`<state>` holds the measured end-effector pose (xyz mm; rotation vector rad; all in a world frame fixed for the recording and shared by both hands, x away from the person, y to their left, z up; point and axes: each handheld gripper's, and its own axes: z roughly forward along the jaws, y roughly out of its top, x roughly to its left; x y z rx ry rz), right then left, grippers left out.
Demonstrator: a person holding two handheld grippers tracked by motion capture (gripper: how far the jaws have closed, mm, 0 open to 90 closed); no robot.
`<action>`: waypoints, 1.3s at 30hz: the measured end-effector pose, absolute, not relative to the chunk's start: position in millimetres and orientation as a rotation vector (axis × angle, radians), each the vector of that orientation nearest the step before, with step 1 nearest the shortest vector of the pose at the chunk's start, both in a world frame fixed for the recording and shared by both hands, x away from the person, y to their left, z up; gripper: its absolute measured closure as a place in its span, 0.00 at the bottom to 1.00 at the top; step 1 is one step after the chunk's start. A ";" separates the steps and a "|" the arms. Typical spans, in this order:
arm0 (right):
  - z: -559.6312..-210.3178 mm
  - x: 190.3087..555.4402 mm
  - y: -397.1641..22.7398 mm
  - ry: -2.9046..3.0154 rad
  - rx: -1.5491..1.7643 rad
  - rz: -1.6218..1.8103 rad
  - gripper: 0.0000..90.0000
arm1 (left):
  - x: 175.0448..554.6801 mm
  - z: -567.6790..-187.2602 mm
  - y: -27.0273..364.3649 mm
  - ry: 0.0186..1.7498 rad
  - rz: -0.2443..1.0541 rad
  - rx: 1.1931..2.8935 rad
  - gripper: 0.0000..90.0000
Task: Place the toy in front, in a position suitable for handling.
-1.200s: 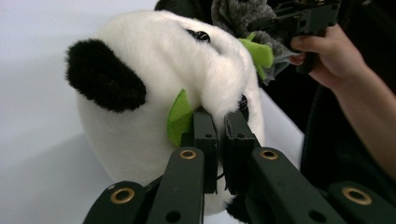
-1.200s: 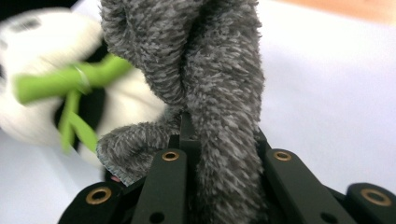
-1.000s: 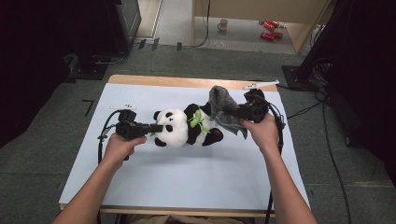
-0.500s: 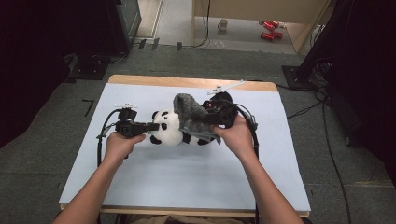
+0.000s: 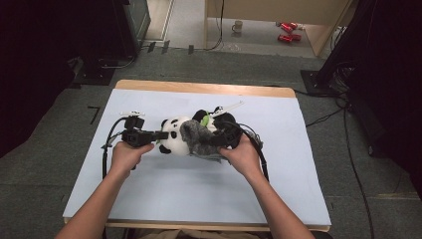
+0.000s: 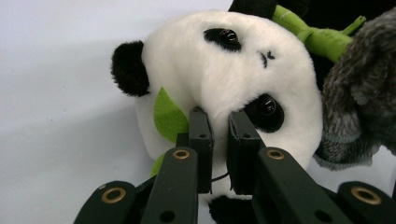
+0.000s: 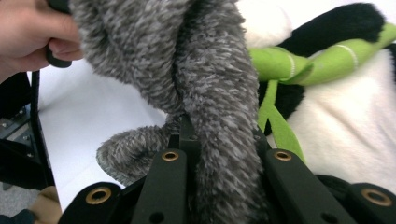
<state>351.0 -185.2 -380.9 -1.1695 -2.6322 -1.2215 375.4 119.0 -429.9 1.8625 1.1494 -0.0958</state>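
At the centre of the table (image 5: 149, 107), the panda toy (image 6: 224, 70) lies on its side. The left gripper (image 6: 218, 128), fingers nearly closed, pinches its cheek fur to steady it, jaws having just eased apart slightly. The right gripper (image 7: 219, 140), fingers clamped on the grey fuzzy cloth (image 7: 187, 60), drapes it over the panda, likely to dress it.

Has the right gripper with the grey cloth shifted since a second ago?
Yes. The right gripper, shut on the grey cloth, has moved left along the table, from near its right edge to over the panda.

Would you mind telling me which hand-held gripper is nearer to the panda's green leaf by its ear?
Left. The left hand-held gripper sits at the panda's head, right beside the green leaf. The right hand-held gripper clamps the grey fuzzy cloth over the body.
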 end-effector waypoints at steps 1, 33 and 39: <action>-381.1 352.7 -186.7 -2.626 -1.173 -1.222 0.86 | 374.9 -429.7 118.4 1.145 -0.094 1.871 0.92; -377.9 387.7 -186.8 -2.657 -1.163 -1.248 0.86 | 360.4 -430.7 113.7 0.791 0.135 2.003 0.29; -376.6 394.3 -186.8 -2.647 -1.181 -1.260 0.86 | 364.0 -436.8 107.8 0.768 0.182 2.008 0.23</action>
